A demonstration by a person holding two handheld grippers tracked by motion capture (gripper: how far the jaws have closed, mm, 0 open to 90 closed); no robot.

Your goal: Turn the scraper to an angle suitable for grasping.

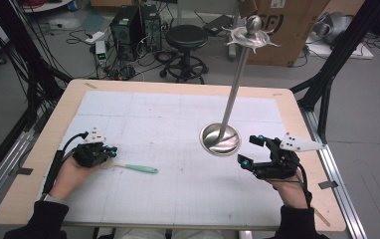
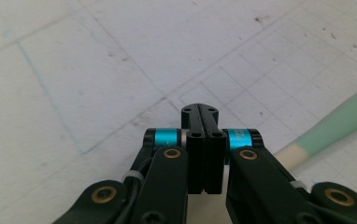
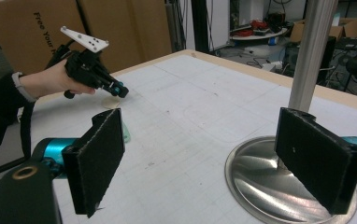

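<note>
Mint-green plastic spatula with a cream wooden head (image 1: 134, 168) lies flat on the table's (image 1: 39, 154) near-left part, just beside my left gripper (image 1: 112, 151), jaws pressed together, empty. My right gripper (image 1: 252, 150) gapes wide near the right edge. Beyond it, the round steel stand base (image 1: 220, 140).

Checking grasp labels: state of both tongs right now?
Left tongs: shut, nothing held; the green-handled spatula lies beside them.
Right tongs: open, empty, near the metal stand's base.
</note>
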